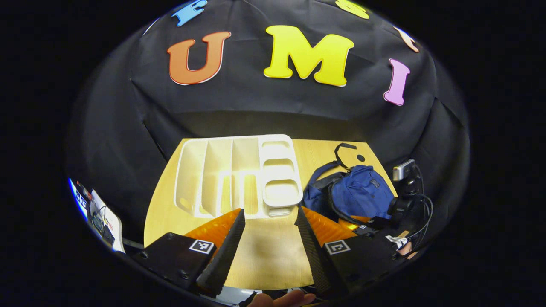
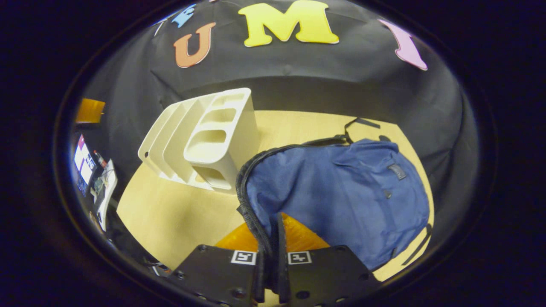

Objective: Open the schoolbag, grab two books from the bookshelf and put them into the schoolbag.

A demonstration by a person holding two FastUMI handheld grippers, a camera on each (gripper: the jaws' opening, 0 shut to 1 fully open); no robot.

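- Left gripper (image 1: 269, 221) hovers low over the table (image 1: 264, 251), fingers spread wide, empty.
- Right gripper (image 2: 270, 238) pinches the bag's (image 2: 341, 192) edge.
- Blue bag lies beside the white shelf (image 2: 213, 140).

bare table (image 1: 264, 251) ahead, bookshelf (image 1: 236, 175) and schoolbag (image 1: 354, 192) beyond

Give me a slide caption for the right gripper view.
Right gripper pinches the blue schoolbag at its edge, white bookshelf behind on the wooden table.
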